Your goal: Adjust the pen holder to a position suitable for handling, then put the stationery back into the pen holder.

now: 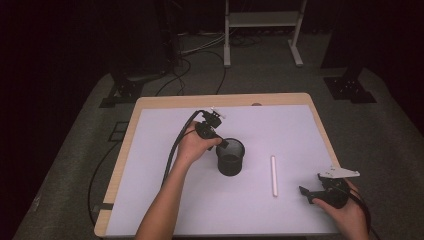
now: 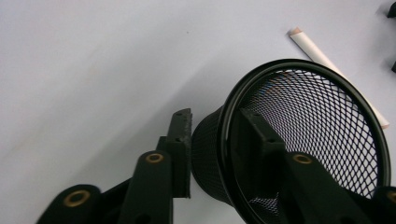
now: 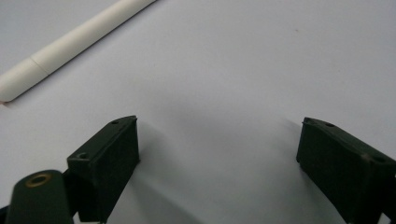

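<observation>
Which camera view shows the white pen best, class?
The high view: the white pen lies whole on the table, between the mesh cup and the right gripper. The right gripper view shows one end of it; the left gripper view shows it partly hidden behind the cup's rim.

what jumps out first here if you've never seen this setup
The black mesh cup stands mid-table on the white sheet, the left gripper at its rim with one finger inside and one outside the wall. A white pen lies to its right, and the right gripper waits wide open near it.
</observation>
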Available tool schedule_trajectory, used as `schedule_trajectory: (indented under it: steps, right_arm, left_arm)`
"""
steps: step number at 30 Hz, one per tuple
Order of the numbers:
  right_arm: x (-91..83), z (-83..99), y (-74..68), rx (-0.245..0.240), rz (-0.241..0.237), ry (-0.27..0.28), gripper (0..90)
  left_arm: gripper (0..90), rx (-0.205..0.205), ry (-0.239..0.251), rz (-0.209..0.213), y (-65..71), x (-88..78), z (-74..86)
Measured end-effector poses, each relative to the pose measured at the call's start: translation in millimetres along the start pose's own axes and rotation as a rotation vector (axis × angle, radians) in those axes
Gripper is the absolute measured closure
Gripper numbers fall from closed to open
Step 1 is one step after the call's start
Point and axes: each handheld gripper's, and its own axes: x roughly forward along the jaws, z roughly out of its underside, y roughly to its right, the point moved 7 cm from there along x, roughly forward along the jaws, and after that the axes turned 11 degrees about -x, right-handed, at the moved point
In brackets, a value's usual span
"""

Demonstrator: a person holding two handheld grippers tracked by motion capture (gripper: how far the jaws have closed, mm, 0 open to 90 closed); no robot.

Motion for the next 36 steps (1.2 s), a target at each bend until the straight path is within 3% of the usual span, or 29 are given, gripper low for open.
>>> schedule_trajectory:
  steps: [6, 13, 19, 36]
  right_arm:
    - [0.0, 0.0, 0.0, 0.0, 0.0, 0.0, 11.7]
    - [0.0, 0.0, 0.0, 0.0, 0.0, 0.001, 11.7]
    - [0.0, 0.0, -0.1, 0.0, 0.001, 0.001, 11.7]
    - [0.0, 0.0, -0.1, 0.0, 0.001, 0.001, 11.7]
  left_arm:
    - [43.9, 0.025, 0.02, 0.002, 0.2, -2.7, -0.9]
    - [29.8, 0.04, 0.059, -0.002, -1.5, -12.3, -1.0]
    - [25.1, 0.058, 0.078, -0.01, -2.0, -23.3, 2.3]
    - [17.0, 0.06, 0.139, -0.023, -6.5, -55.1, 18.8]
